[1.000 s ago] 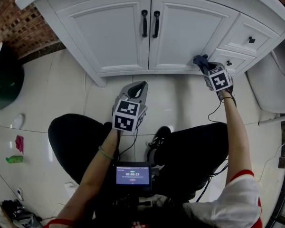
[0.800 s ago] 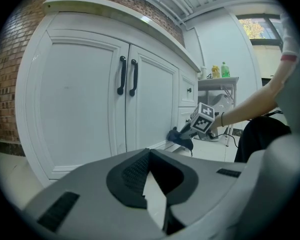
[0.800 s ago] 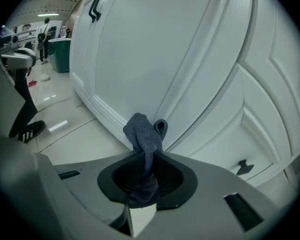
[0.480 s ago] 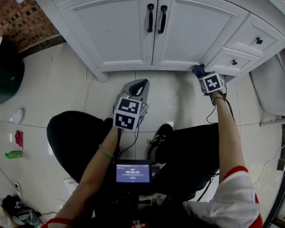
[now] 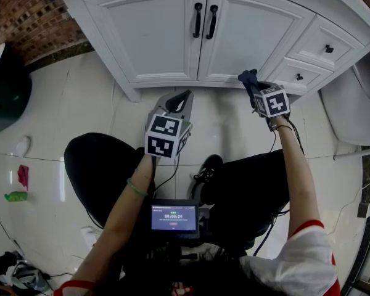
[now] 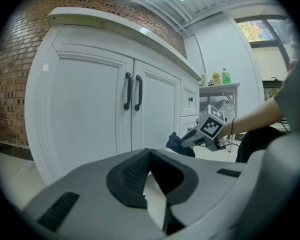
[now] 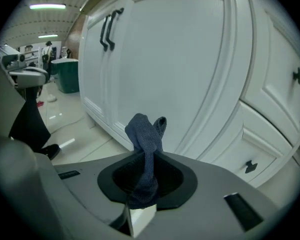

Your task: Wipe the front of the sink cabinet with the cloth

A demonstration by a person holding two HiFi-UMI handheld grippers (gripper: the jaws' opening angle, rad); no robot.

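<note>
Far left on the pale floor tiles (image 5: 80, 110): a dark green bin (image 5: 3, 100) and, nearer, small pink and green scraps (image 5: 17, 190). Left of centre, the left gripper (image 5: 181, 98), held low over the floor, near the sink cabinet (image 5: 108, 54) but apart from it, jaws pressed together with nothing between them. Beyond it, two white doors (image 5: 151, 32) with a pair of black handles (image 5: 205, 20) at the middle seam. To the right, the right gripper (image 5: 253, 84), jaws pinching the dark blue cloth (image 5: 247, 76). Lower end caught down between the jaws, upper end bunched and sticking out past the tips, at the bottom right corner of the right door, against it or just short of it. Farther right, two drawers (image 5: 317, 32) with black knobs (image 5: 298, 76).
</note>
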